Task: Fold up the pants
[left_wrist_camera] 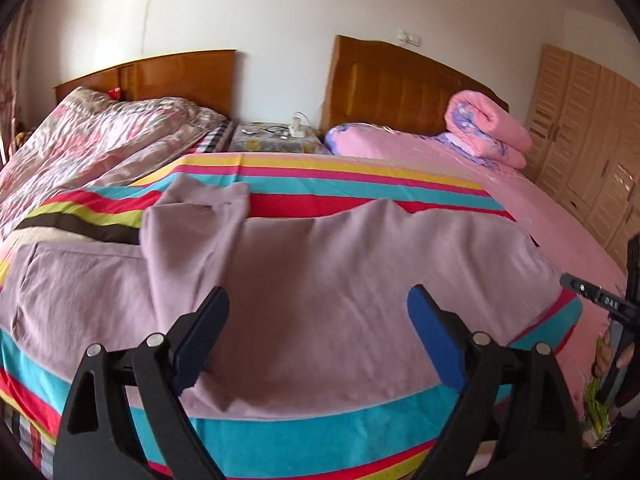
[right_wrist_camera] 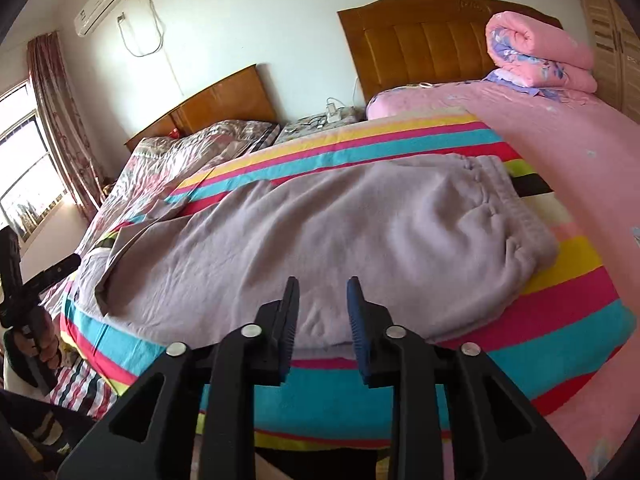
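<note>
The left gripper (left_wrist_camera: 318, 300) hovers just over the near edge of the bed, fingers spread wide and holding nothing, while the right gripper (right_wrist_camera: 323, 292) hangs level beside it with a narrower empty gap. The mauve pants (right_wrist_camera: 320, 240) lie flat on the striped sheet (right_wrist_camera: 560, 320), waistband toward its right edge. Beyond, a rolled pink quilt (right_wrist_camera: 540, 56) rests by the headboard (right_wrist_camera: 420, 40).

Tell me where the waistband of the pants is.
In the right wrist view the waistband lies at the right end of the pants, on the striped sheet beside the pink bedspread.
</note>
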`<control>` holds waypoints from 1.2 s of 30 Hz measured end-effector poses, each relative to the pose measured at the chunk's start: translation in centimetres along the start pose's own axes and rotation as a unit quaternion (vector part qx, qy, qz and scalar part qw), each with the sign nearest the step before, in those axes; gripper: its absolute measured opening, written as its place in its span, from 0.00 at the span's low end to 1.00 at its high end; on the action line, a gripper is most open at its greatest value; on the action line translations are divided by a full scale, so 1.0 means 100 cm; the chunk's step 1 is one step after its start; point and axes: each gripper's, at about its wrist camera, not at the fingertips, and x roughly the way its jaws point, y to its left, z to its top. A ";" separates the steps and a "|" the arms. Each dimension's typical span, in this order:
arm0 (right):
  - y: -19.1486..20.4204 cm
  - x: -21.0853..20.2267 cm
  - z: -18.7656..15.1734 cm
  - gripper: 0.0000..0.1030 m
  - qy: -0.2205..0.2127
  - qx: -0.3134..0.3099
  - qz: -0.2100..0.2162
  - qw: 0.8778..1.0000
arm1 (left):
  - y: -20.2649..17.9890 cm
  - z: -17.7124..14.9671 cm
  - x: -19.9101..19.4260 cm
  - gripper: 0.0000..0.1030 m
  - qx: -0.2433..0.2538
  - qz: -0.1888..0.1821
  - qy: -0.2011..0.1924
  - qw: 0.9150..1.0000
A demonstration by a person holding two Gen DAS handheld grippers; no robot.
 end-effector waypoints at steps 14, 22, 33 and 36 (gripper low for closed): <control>-0.045 0.040 -0.009 0.68 0.065 -0.067 -0.093 0.991 | 0.017 -0.050 0.106 0.91 0.009 0.035 0.140 0.989; -0.018 0.092 0.016 0.76 0.093 -0.117 -0.090 0.985 | 0.011 -0.053 0.101 0.96 0.025 0.037 0.129 0.991; 0.000 0.073 0.041 0.79 0.077 -0.096 -0.070 0.990 | 0.012 -0.045 0.065 0.98 0.018 -0.041 0.091 0.995; 0.044 0.082 0.073 0.79 0.053 -0.120 -0.007 0.991 | 0.043 -0.031 0.030 0.98 -0.013 -0.054 0.028 0.998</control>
